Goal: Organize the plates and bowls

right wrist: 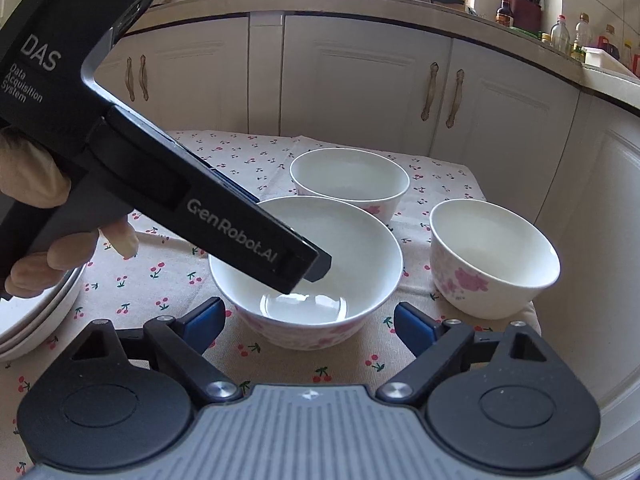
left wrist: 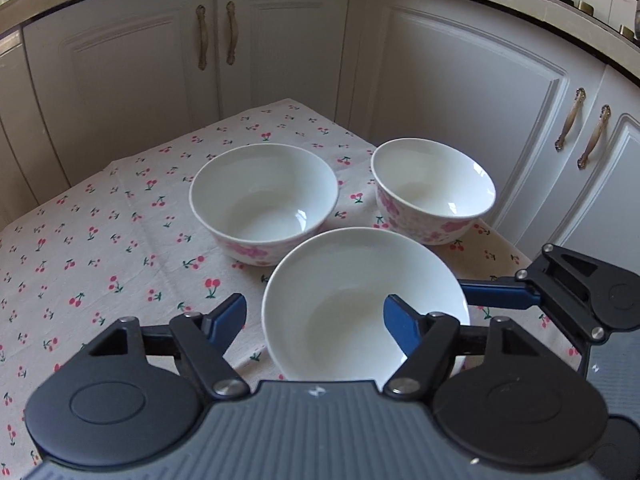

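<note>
Three white bowls with pink flowers stand on the cherry-print cloth. My left gripper is open astride the left wall of the nearest bowl. Its right finger is inside the bowl and its left finger is outside, with a gap to the rim. In the right wrist view the left gripper's body slants down into this bowl. My right gripper is open, its blue fingers low on either side of the bowl's near wall, touching nothing. One of its fingers shows by the bowl's right rim.
Two more flowered bowls stand behind, close together. A stack of white plates lies at the table's left. A gloved hand holds the left gripper. White cabinet doors surround the small table, whose right edge is near.
</note>
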The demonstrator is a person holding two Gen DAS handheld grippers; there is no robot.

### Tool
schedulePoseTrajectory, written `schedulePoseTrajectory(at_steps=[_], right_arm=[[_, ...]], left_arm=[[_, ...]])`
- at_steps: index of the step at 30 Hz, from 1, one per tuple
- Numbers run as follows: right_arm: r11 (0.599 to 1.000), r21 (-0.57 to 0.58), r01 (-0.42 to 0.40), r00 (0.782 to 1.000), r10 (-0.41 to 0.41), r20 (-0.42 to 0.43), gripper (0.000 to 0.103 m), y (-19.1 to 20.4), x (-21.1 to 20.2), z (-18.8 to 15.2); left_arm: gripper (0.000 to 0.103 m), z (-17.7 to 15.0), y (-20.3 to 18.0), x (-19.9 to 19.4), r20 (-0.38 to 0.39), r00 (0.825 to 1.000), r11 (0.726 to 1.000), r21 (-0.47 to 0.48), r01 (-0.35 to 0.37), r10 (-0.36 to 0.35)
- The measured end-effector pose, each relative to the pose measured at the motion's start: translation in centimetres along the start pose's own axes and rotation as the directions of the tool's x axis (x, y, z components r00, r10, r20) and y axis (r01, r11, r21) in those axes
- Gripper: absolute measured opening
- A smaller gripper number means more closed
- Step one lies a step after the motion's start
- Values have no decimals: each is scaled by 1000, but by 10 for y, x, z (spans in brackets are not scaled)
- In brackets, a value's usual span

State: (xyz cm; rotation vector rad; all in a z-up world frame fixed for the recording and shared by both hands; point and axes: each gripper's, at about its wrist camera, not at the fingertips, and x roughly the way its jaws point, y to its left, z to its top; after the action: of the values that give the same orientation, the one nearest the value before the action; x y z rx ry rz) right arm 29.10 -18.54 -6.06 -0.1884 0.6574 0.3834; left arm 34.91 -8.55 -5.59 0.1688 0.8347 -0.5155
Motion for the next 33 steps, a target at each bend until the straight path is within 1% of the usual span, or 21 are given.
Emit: schedulePoseTrajectory(at_steps=[2, 3, 4, 13, 20, 26, 33], right_arm=[[1000, -7, -7, 1000, 7, 2, 94, 0, 1, 0], [1000, -10, -5, 1000, 5, 5, 94, 1, 1, 0], [1000, -14, -5, 1000, 5, 7, 93, 2, 1, 0], [1000, -13, -4, 1000, 4, 11, 91, 1, 5, 2], [1000, -6, -5, 1000, 5, 0, 91, 1, 3, 2], [1000, -8, -12, 1000, 12, -3, 91, 3, -11, 1], [998, -23, -59, 998, 59, 8, 91, 10, -44, 1]], left_arm=[[74, 2, 0, 2, -1, 1000, 1000, 9, 4, -4], [69, 2, 0, 2, -1, 1000, 1000, 12, 6, -6], [66, 3, 0, 3, -3, 1000, 1000, 10, 13, -13], [66, 6, -1, 8, -11, 999, 999, 40, 36, -35], [66, 7, -4, 7, -18, 999, 997, 62, 36, -35], [66, 3, -12, -6, -10, 999, 997, 69, 36, -35], [66, -13, -25, -37, 11, 999, 999, 43, 33, -34]])
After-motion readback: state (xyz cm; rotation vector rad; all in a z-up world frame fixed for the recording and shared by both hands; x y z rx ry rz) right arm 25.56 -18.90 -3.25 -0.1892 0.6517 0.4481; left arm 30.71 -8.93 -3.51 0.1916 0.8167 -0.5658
